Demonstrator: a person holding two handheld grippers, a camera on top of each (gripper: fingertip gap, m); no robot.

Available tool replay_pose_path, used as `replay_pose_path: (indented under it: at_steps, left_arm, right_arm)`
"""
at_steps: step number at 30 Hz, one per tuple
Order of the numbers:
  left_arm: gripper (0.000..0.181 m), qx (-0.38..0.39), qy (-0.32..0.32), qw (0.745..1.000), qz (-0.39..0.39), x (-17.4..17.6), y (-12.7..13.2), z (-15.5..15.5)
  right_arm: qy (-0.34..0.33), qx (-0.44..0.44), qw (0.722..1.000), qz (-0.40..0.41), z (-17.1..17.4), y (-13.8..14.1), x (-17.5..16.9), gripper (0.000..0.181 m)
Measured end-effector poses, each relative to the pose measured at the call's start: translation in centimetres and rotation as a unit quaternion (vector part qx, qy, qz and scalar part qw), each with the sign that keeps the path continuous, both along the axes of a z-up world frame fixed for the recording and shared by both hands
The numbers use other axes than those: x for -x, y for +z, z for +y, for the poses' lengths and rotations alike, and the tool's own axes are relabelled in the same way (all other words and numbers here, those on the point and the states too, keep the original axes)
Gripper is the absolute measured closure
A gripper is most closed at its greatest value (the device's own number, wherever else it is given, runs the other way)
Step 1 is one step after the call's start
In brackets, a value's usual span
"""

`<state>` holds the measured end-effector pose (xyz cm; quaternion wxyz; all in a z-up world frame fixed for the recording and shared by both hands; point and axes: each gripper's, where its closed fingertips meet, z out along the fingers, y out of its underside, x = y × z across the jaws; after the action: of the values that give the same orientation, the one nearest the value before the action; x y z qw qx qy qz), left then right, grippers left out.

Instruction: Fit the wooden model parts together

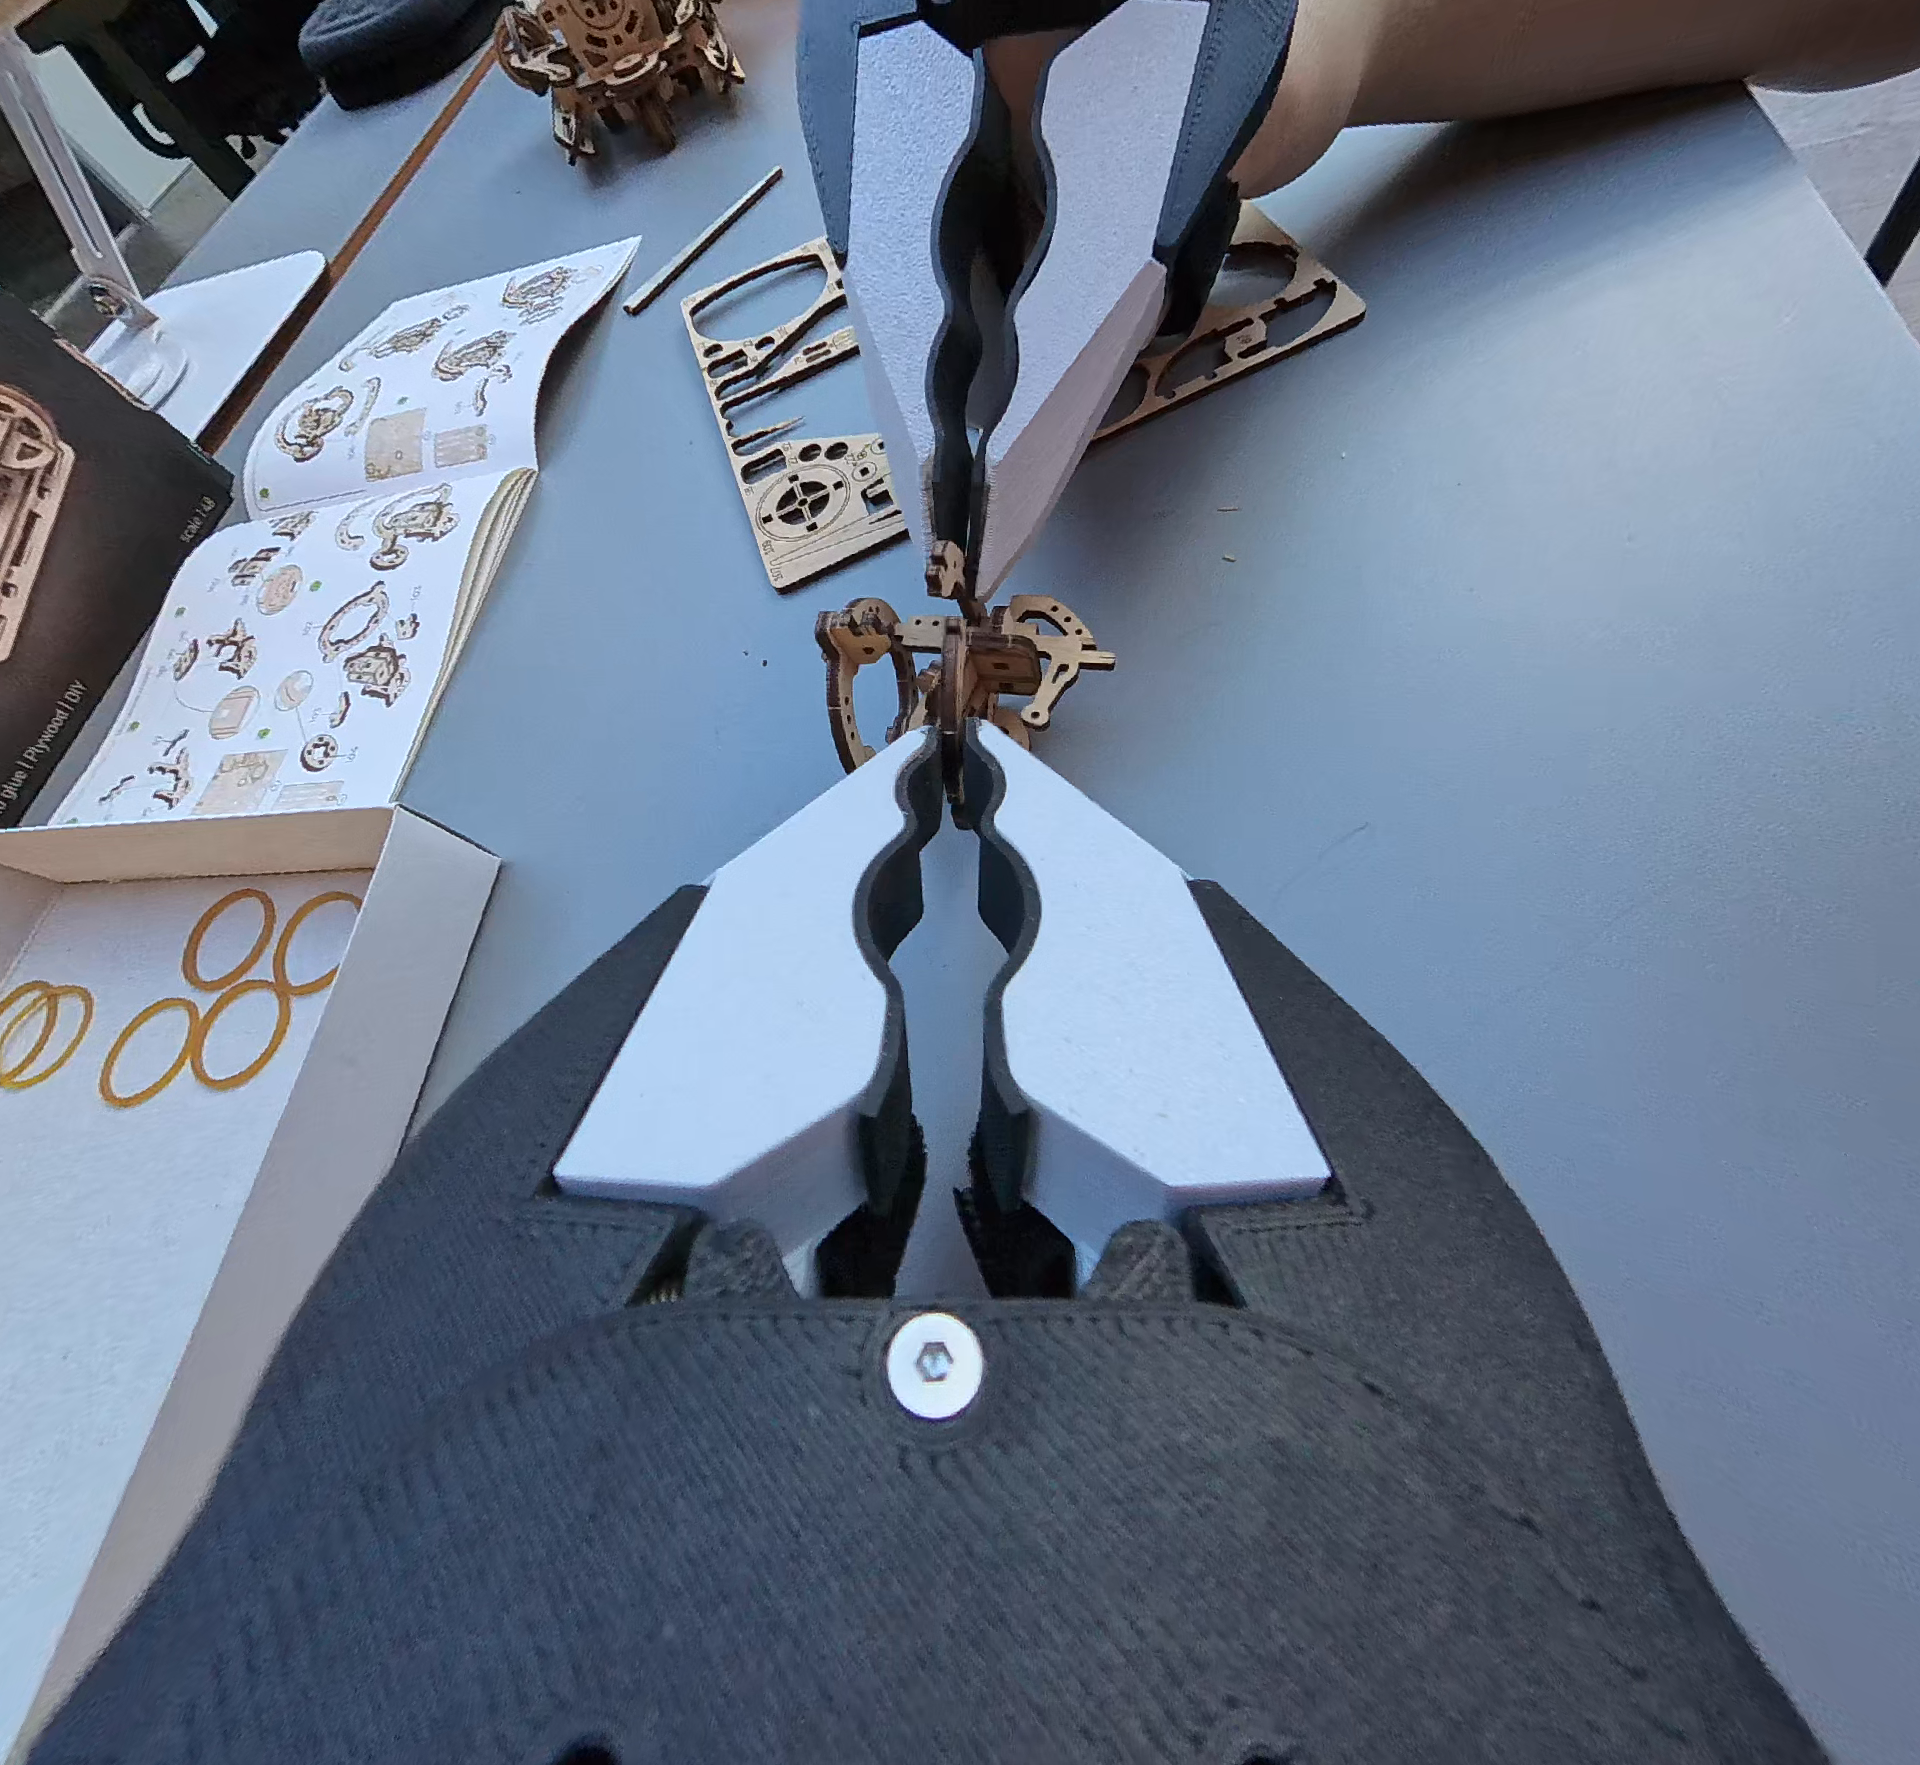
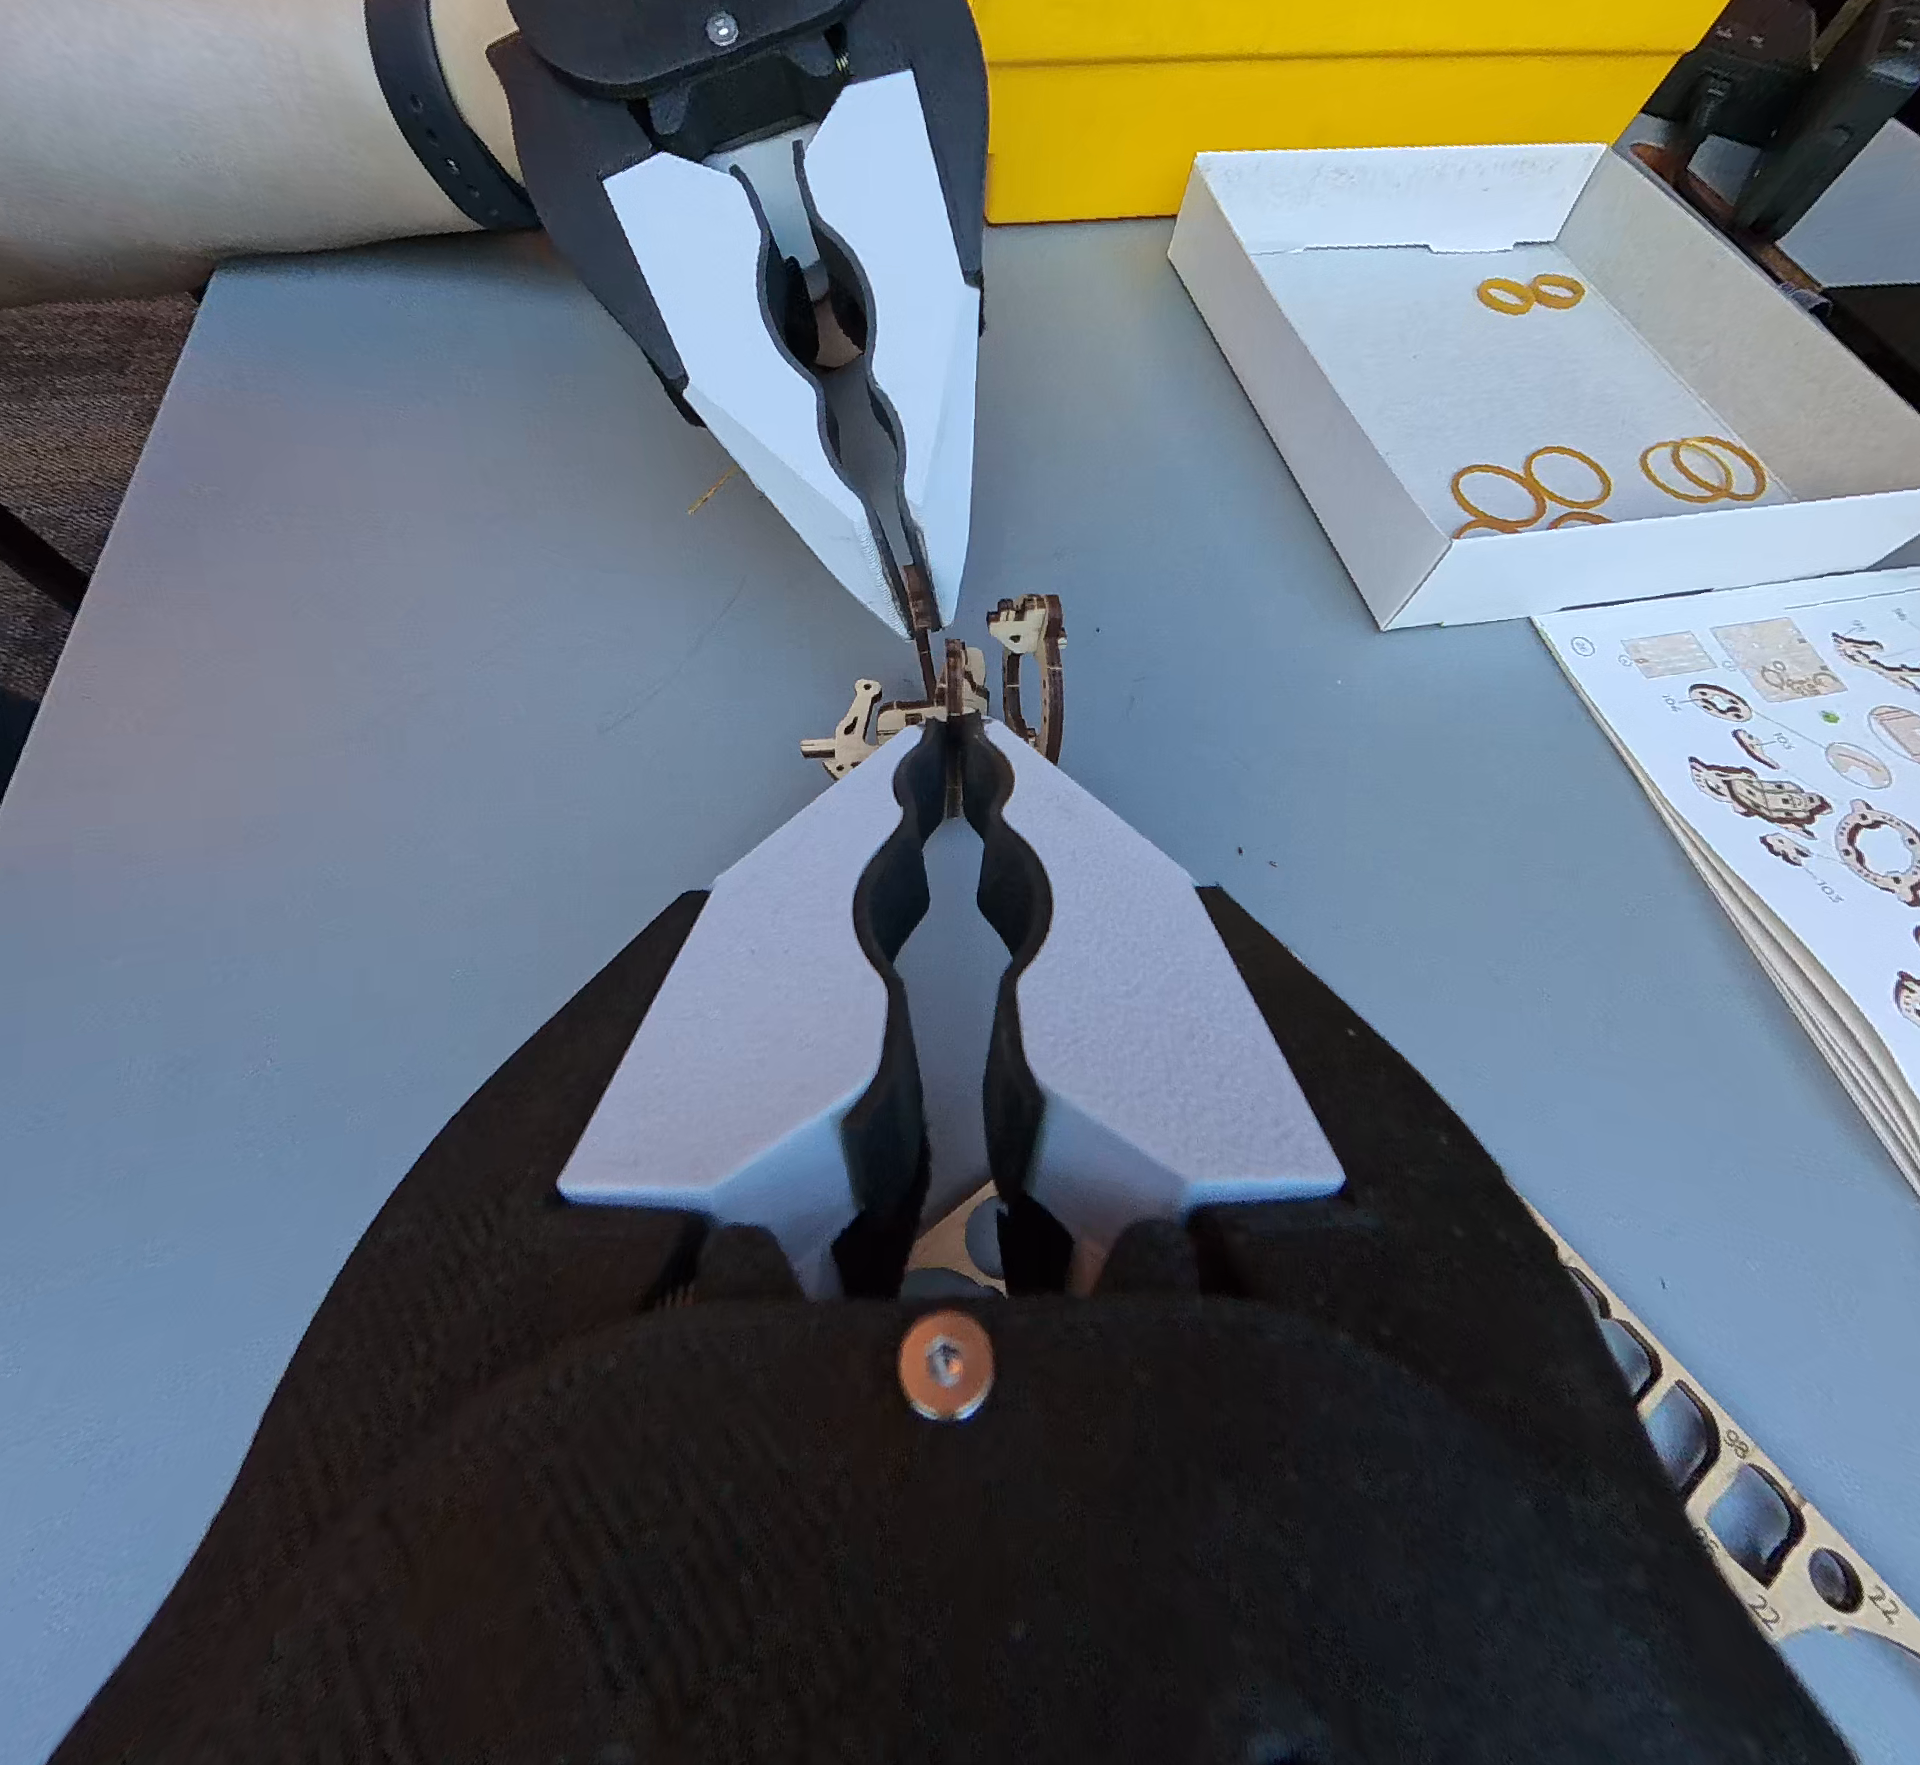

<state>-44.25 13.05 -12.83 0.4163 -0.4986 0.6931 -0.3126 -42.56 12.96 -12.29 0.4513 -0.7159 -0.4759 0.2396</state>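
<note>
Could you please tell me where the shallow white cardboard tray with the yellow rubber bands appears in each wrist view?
Left wrist view: shallow white cardboard tray at lower left edge.
Right wrist view: same tray at upper right.
Shared landmark: the small wooden model assembly at centre.

Left tongs point(image 1: 951, 759): black ribbed printed shell, showing silver hex screw at centre; two white wedge fingers point(image 1: 769, 977) carrying wavy black inner pads. Right tongs point(image 2: 951, 739): matching black shell, white fingers point(image 2: 1143, 1009), silver screw. Person wearing black wristband point(image 2: 426, 84) on bare left forearm; no sleeve showing.
</note>
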Motion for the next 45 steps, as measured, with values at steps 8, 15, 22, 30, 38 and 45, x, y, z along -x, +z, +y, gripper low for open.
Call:
replay_pose_path:
  at_steps: [8, 15, 22, 30, 38, 45]
  left_arm:
    - [0.181, 0.006, -0.001, 1.0, 0.001, 0.0, 0.0, 0.0]
    - [0.18, 0.007, -0.002, 1.0, 0.002, 0.0, 0.0, -0.1]
    - [0.18, 0.003, -0.003, 1.0, 0.002, 0.0, 0.0, -0.1]
    - [0.181, 0.003, -0.002, 1.0, 0.002, 0.0, 0.0, -0.1]
    - [0.181, -0.001, -0.003, 1.0, 0.003, 0.0, 0.0, -0.1]
    - [0.181, -0.002, -0.004, 1.0, 0.004, 0.0, 0.0, -0.2]
  right_arm:
    - [-0.007, 0.03, 1.0, -0.003, 0.1, -0.1, 0.1, 0.178]
    - [-0.012, 0.032, 0.999, -0.002, 0.1, -0.2, -0.2, 0.178]
    - [-0.015, 0.025, 0.999, -0.015, 0.0, -0.3, -0.4, 0.178]
    - [-0.012, 0.014, 1.0, -0.017, 0.0, -0.3, -0.2, 0.178]
    - [-0.007, 0.004, 1.0, -0.004, 0.1, -0.1, 0.1, 0.178]
    - [-0.002, -0.008, 1.0, -0.001, 0.1, 0.0, 0.1, 0.178]
